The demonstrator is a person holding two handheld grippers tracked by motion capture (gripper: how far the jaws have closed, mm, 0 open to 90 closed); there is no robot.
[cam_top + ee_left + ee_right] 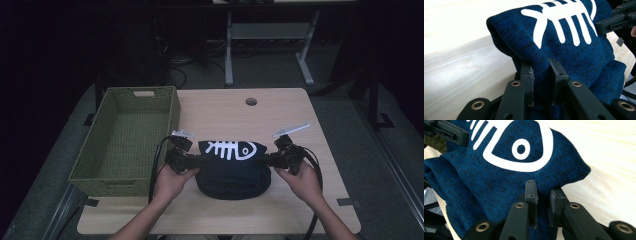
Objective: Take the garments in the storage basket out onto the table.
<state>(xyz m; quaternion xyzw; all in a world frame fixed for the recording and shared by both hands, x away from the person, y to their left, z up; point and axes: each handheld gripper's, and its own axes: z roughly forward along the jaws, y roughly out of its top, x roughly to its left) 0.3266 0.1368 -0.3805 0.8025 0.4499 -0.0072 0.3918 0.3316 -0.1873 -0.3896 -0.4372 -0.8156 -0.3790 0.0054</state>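
**Both tongs clamped on the fish-bone sweater**

Here we are over the pale wooden tabletop (235, 112), and the dark blue knitted sweater with a white fish-skeleton print (233, 165) sits bunched up near the front edge, right between the two hands. The left tongs (196, 160) come in from the left side of the bundle, the right tongs (266, 159) from the right, each pointing inward at the fabric.

Look along the left tongs (541, 75): the black jaws stand close together with a fold of the blue knit (574, 50) pinched between them, the tail of the white fish bones running across the cloth above. Same story on the right tongs (545, 195): jaws nearly together, clamped on a fold of the sweater (499, 185) just under the fish's round white eye.

The upper edge of the sweater hangs stretched between the two grips, with the rest sagging in a rounded heap onto the tabletop below. To the left of it, reaching the tabletop's far left edge, stands a green woven rectangular basket (172, 112), just beside the left hand (170, 182).
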